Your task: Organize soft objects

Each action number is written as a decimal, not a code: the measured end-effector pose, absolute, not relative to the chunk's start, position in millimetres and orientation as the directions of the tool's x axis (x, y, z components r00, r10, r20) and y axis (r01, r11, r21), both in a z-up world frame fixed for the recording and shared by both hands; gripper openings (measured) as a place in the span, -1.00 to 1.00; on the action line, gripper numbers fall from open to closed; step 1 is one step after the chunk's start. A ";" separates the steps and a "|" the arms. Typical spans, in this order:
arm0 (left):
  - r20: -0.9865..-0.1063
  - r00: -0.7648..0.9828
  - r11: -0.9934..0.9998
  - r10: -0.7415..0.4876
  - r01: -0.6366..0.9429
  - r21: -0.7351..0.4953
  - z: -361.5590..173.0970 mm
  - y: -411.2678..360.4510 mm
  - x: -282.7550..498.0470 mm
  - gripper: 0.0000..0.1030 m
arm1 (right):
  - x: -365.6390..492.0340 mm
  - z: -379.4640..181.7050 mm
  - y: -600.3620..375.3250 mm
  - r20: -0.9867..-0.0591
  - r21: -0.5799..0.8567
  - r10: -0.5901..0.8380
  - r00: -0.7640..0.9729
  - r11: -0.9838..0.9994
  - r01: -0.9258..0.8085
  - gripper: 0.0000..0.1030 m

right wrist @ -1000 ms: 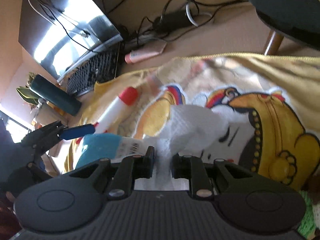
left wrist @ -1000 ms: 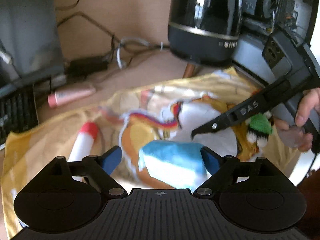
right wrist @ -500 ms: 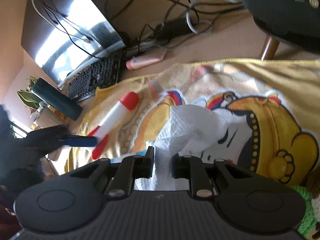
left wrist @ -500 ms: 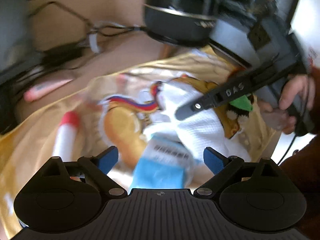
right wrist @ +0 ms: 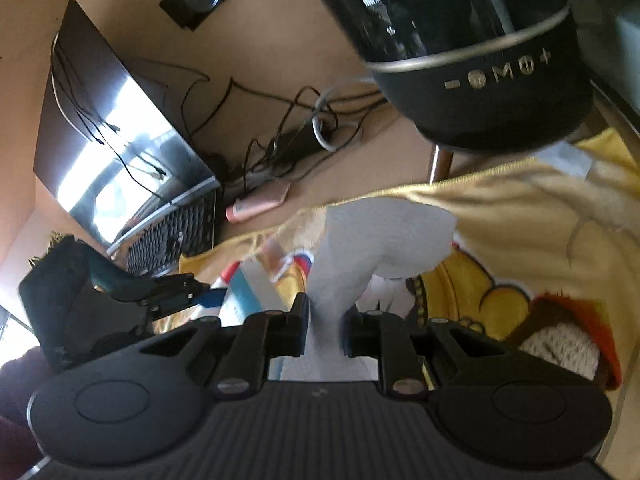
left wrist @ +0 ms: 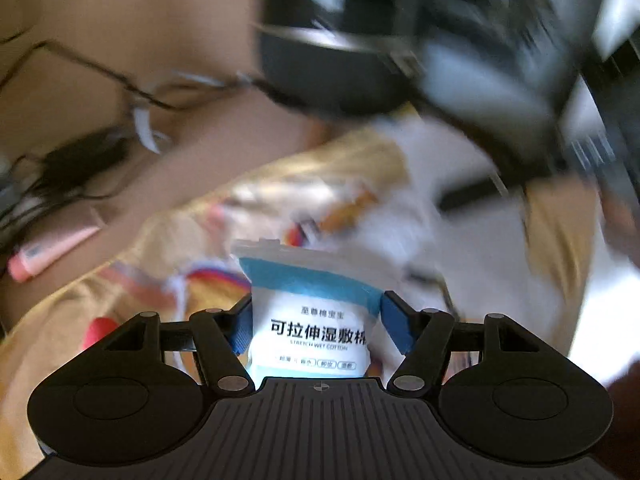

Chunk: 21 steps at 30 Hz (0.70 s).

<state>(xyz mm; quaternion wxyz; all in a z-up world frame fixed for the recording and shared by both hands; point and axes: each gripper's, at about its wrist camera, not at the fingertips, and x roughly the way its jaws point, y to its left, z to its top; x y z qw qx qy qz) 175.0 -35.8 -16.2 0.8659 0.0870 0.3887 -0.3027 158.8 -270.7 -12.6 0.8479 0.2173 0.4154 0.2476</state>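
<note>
Squeezing the blue-and-white cotton pack [left wrist: 310, 320], the left gripper [left wrist: 316, 322] holds its squishy middle above the yellow cloth [left wrist: 120, 280]. The right gripper [right wrist: 324, 324] pinches a floppy white tissue [right wrist: 372, 240]; it probably tears easily.

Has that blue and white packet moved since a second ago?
Yes. The packet lay flat on the yellow cloth ahead of the open left gripper; now it stands upright, clamped between the blue pads, closer to the camera.

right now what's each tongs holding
Left tongs: shut on the blue and white wet-cotton packet.
Right tongs: shut on the white paper towel.
</note>
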 end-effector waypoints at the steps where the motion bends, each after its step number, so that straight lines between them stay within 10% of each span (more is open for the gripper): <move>1: -0.700 0.548 0.824 -0.458 0.557 -0.104 -18.4 -32.7 176.4 0.36 | 162.4 -11.2 -267.3 -0.599 0.567 0.599 0.531 0.786 -0.246 -0.62; 7: -0.678 0.596 0.860 -0.429 0.500 -0.104 -34.5 -25.2 163.3 0.31 | 179.1 -3.4 -227.8 -0.614 0.512 0.612 0.499 0.790 -0.338 -0.79; 14: -0.708 0.580 0.856 -0.404 0.513 -0.069 -44.4 -27.3 144.1 0.32 | 203.9 17.8 -188.9 -0.407 0.692 0.814 0.415 0.571 -0.441 -0.88; 21: -0.716 0.580 0.869 -0.388 0.488 -0.076 -46.2 -22.9 145.2 0.38 | 209.5 -30.3 -151.2 -0.646 0.515 0.692 0.321 0.706 -0.485 -0.87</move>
